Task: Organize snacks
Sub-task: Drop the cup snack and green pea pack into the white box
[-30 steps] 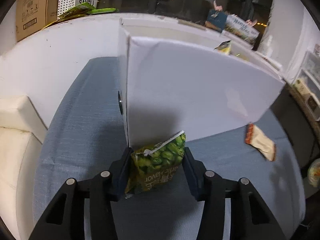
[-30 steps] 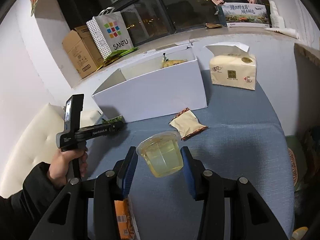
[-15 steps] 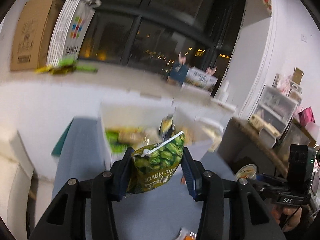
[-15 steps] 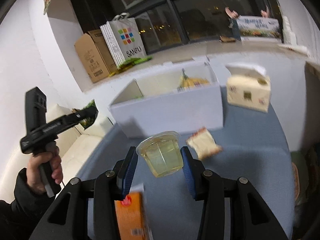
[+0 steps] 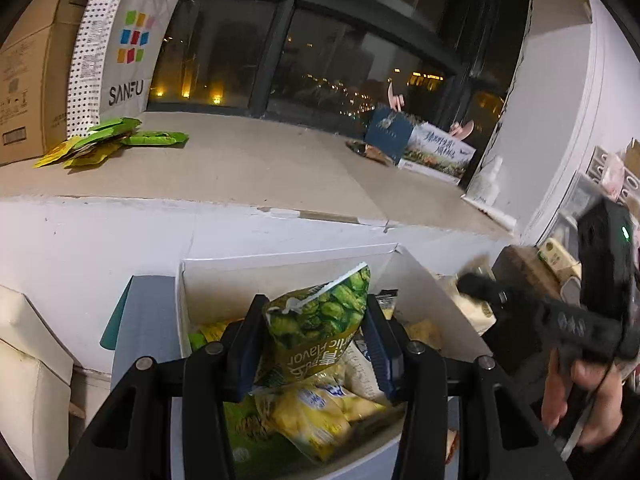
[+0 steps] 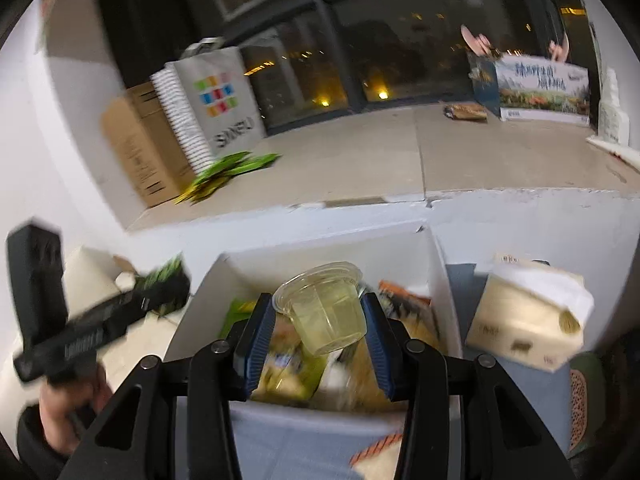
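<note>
My left gripper (image 5: 314,340) is shut on a green pea snack bag (image 5: 320,320), held upright over the open white box (image 5: 280,268), which holds several snack packets (image 5: 320,416). My right gripper (image 6: 320,330) is shut on a clear jelly cup (image 6: 324,310) with pale yellow filling, also above the white box (image 6: 328,248). In the left wrist view the right gripper (image 5: 476,286) reaches in from the right, held by a hand (image 5: 580,400). In the right wrist view the left gripper (image 6: 168,286) with its green bag shows at the left, blurred.
A tissue pack (image 6: 528,320) lies right of the box on the blue cloth (image 6: 288,444). A beige snack packet (image 6: 376,460) lies in front of the box. Behind runs a windowsill (image 5: 260,168) with a paper bag (image 5: 120,48), a cardboard box (image 5: 28,68) and green packets (image 5: 108,144).
Both grippers rose and moved forward from the table in front of the box to above its open top, each keeping its snack. The box's inside has come into view.
</note>
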`<state>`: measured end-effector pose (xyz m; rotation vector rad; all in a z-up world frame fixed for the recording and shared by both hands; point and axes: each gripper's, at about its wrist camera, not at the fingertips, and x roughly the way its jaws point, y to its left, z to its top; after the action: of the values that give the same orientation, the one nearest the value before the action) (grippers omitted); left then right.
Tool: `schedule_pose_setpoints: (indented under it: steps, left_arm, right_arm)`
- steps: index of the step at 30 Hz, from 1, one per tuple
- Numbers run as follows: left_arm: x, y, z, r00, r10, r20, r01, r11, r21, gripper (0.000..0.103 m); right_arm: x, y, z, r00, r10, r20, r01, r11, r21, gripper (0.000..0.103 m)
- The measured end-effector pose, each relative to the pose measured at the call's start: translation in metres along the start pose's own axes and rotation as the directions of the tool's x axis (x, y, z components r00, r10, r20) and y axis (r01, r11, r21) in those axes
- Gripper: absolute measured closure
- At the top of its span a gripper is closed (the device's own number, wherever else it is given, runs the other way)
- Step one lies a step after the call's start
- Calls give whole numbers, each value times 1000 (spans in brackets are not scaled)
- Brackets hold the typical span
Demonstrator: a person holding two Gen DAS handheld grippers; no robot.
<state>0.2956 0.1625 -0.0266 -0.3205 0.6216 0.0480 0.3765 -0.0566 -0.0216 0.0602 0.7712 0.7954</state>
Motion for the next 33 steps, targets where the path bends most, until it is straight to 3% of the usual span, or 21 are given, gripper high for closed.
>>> schedule_pose_setpoints:
  steps: [2, 4, 5, 6, 9, 12, 15, 24, 29, 33]
  left_arm:
    - [11, 0, 2, 999, 8, -41, -8, 1000, 13, 46]
    - [12, 0, 2, 996, 80, -40, -79, 997, 13, 0]
    - [7, 0, -1, 996, 81, -28, -81, 997, 12, 0]
    - [5, 1, -3, 997, 73, -24, -73, 997, 16, 0]
    - [0, -1, -12, 994, 101, -49, -99, 994, 51, 0]
    - [-13, -8, -18, 994, 102, -35, -99, 991, 89, 0]
    - [-28, -20, -23, 996, 94, -12, -91, 988, 128, 0]
    - [-116, -46, -45, 993, 19, 112, -34, 991, 130, 0]
    - [-165, -53, -89, 990, -6, 140, -9, 994, 106, 0]
    - [-190, -50, -138, 987, -25, 156, 19, 999, 44, 0]
  right_arm:
    - [16, -12, 15, 1000, -12, -23, 13, 1000, 26, 55]
    - [31, -22, 24, 998, -17, -64, 20, 998, 54, 47]
    - [37, -28, 27, 996, -27, -86, 33, 997, 74, 18]
    - [39, -31, 28, 995, -37, -92, 45, 995, 86, 0]
    - [30, -34, 25, 997, -67, -39, 70, 994, 88, 0]
    - [23, -33, 17, 995, -95, -40, 97, 994, 59, 0]
    - [11, -26, 10, 996, -73, -44, 74, 997, 28, 0]
    - [-63, 23, -23, 997, -72, 39, 79, 969, -234, 0]
    - [-108, 41, -66, 995, -60, 85, 85, 937, -338, 0]
    - [-135, 37, -109, 995, -23, 102, 52, 955, -293, 0]
